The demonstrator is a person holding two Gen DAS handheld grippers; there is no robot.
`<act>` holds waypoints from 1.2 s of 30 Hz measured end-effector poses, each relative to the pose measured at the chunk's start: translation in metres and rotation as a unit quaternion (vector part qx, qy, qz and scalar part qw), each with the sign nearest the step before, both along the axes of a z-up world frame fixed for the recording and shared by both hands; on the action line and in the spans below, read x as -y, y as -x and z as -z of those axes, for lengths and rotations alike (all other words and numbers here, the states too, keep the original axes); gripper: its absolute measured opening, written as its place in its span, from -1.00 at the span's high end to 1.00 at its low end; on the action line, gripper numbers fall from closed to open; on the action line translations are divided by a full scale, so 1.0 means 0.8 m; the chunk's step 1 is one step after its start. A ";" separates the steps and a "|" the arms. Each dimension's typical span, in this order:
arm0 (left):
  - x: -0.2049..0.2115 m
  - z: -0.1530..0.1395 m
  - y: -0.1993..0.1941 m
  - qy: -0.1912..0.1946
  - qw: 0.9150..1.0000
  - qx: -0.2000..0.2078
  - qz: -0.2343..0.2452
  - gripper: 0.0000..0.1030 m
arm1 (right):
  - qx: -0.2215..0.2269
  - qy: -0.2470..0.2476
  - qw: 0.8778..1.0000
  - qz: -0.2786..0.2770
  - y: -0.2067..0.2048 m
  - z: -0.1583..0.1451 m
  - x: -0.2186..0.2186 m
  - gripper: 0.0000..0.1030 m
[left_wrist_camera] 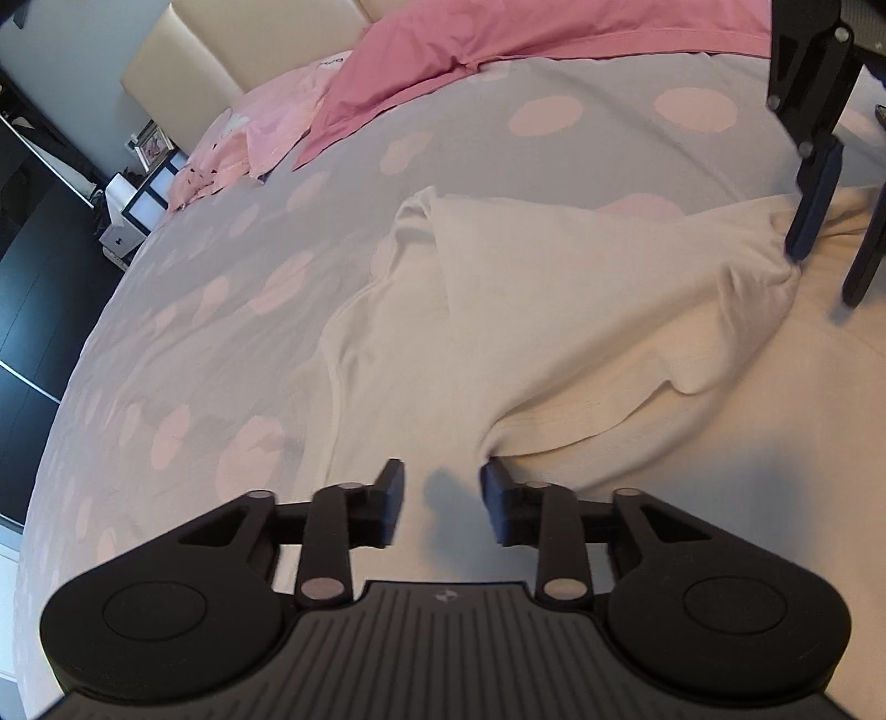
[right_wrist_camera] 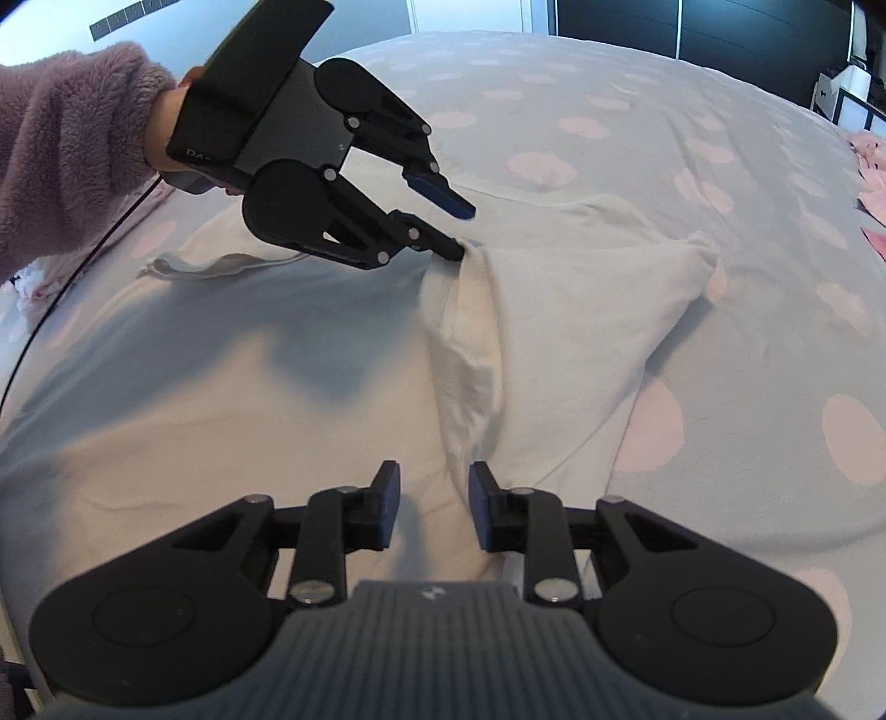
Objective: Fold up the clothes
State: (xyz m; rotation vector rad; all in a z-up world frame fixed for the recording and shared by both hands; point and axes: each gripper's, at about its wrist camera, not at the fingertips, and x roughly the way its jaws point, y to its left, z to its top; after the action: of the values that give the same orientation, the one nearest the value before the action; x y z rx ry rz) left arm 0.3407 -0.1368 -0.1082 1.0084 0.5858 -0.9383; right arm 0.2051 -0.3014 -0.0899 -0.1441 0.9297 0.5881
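A cream-white garment (left_wrist_camera: 554, 310) (right_wrist_camera: 554, 332) lies spread on the bed, with one flap folded over into a raised ridge (right_wrist_camera: 470, 343). My left gripper (left_wrist_camera: 443, 498) (right_wrist_camera: 462, 230) stands open at one end of that ridge; one fingertip (right_wrist_camera: 454, 252) touches the bunched cloth, and nothing is pinched between the pads. At the ridge's other end my right gripper (right_wrist_camera: 434, 498) (left_wrist_camera: 830, 260) is open too, with flat cloth below the gap and the fold against its right finger (right_wrist_camera: 479, 498).
The bed cover (left_wrist_camera: 221, 277) (right_wrist_camera: 609, 111) is grey with pink dots. A pink pillow (left_wrist_camera: 498, 39) and a light pink garment (left_wrist_camera: 232, 144) lie by the beige headboard (left_wrist_camera: 194, 55). A fuzzy lilac sleeve (right_wrist_camera: 66, 138) holds the left gripper. Dark cupboards (left_wrist_camera: 33, 277) stand beside the bed.
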 end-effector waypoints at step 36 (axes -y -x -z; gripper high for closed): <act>0.072 -0.046 -0.106 0.188 0.939 -0.268 -0.109 -0.01 | 0.026 0.056 0.997 0.042 0.043 0.013 0.022 0.22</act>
State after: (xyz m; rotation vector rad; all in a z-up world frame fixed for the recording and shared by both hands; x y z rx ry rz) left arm 0.4254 -0.1947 -0.0714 0.3262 0.9106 -1.0777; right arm 0.1706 -0.3190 -0.1005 -0.2193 0.9146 0.4517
